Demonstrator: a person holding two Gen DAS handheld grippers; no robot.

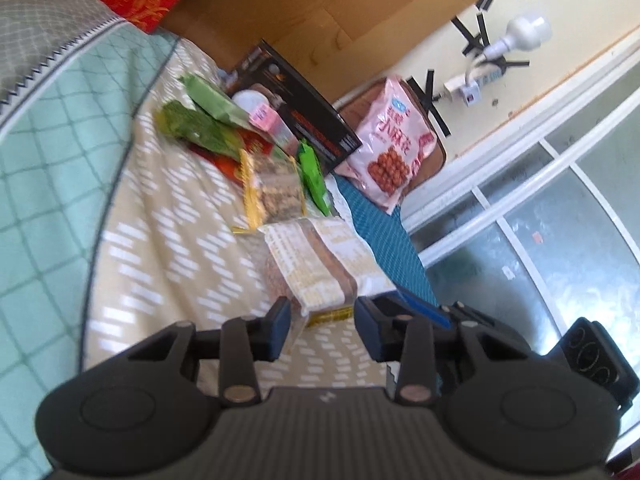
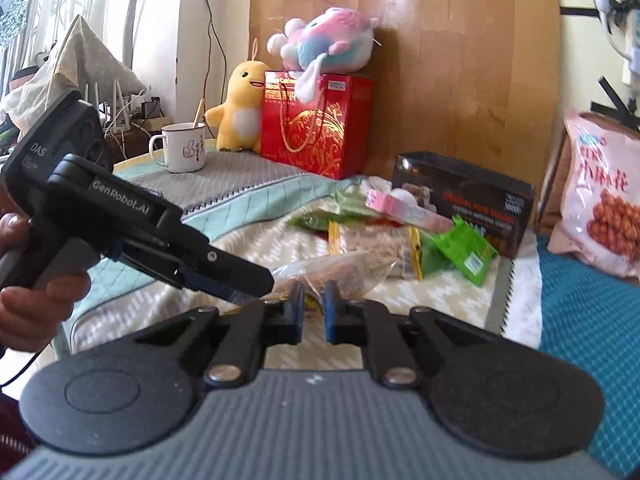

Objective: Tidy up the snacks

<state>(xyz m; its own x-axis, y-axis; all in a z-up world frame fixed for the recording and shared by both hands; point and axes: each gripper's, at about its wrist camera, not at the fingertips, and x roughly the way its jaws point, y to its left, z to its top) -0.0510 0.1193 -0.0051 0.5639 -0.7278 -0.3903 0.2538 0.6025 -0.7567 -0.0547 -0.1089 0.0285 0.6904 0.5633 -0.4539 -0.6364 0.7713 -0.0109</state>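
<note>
- Two hand-held grippers meet over one clear snack bag point(image 1: 320, 268) on a cream patterned bedspread point(image 1: 168, 216); the bag lies at centre frame in the left wrist view, printed with pale yellow panels over brown contents.
- The left gripper point(image 1: 322, 326) has its blue pads narrow, one on each side of the bag's near end; the left pad touches the wrapper, while contact on the right cannot be told.
- The right gripper point(image 2: 313, 300) has its pads drawn close and pinches the crinkled clear edge of the same bag at lower centre of its own view.
- In the right wrist view the left gripper enters from the left edge, held by a hand point(image 2: 24, 280); its body reads "GenRobot.AI" and its rear block "DAS".
- Behind the bag lies a loose heap: a yellow-edged packet of nuts point(image 1: 276, 188), a bright green packet point(image 1: 314, 176), two darker green packets point(image 1: 200, 128) and a pink carton point(image 2: 404, 206).
- A black box point(image 2: 468, 204) with orange lettering too blurred to read stands behind the heap.
- A pink bag point(image 2: 604, 196) showing fried brown balls and Chinese characters leans at the right edge, beside a teal mat point(image 2: 588, 320).
- A red gift bag point(image 2: 316, 124) with gold swirls and rope handles stands upper centre, a pink-and-blue plush toy point(image 2: 328, 38) on top and a yellow plush point(image 2: 244, 108) beside it.
- A white enamel mug point(image 2: 184, 146) with a stick standing in it sits to the left of the plush.
</note>
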